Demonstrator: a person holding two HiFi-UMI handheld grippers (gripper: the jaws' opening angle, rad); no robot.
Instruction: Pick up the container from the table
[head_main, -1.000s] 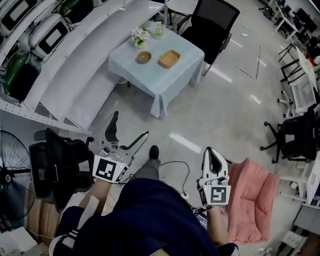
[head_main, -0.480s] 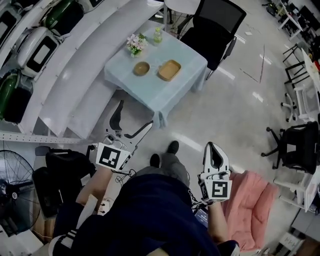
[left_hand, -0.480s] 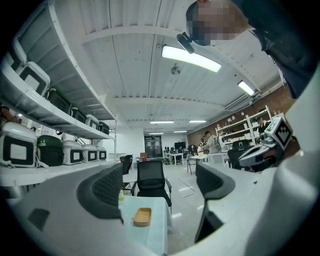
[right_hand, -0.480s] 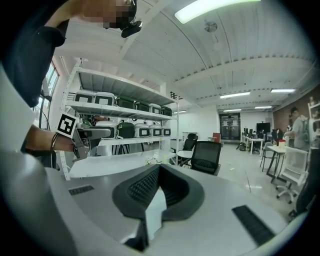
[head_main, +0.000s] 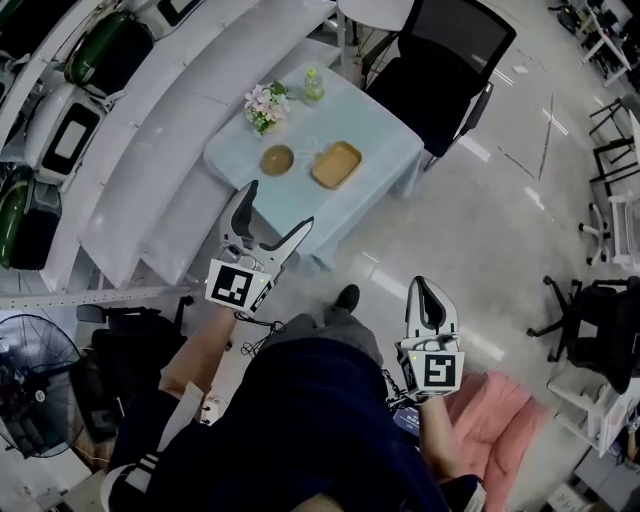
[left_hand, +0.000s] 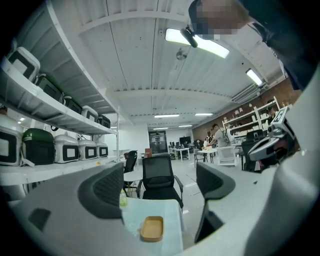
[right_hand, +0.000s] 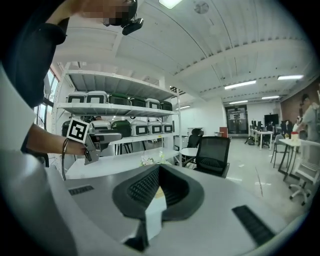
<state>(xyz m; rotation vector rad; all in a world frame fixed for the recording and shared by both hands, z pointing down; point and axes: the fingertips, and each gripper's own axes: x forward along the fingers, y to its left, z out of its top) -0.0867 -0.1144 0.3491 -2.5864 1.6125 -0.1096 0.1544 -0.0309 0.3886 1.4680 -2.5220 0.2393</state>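
The tan rectangular container lies on a small table with a light blue cloth; beside it are a round brown bowl, a flower pot and a green bottle. My left gripper is open, held in the air at the table's near edge, short of the container. In the left gripper view the container shows low between the spread jaws of that gripper, well beyond them. My right gripper hangs back over the floor, shut and empty; its gripper view shows the jaws closed.
A black office chair stands behind the table. White sloped boards and shelves with cases run along the left. A fan is at the lower left, a pink cushion at the lower right, and more chairs at the right.
The person has walked toward the table, which now lies nearer. The left gripper has come forward to the table's near edge, still open. The right gripper has stayed shut at the side.
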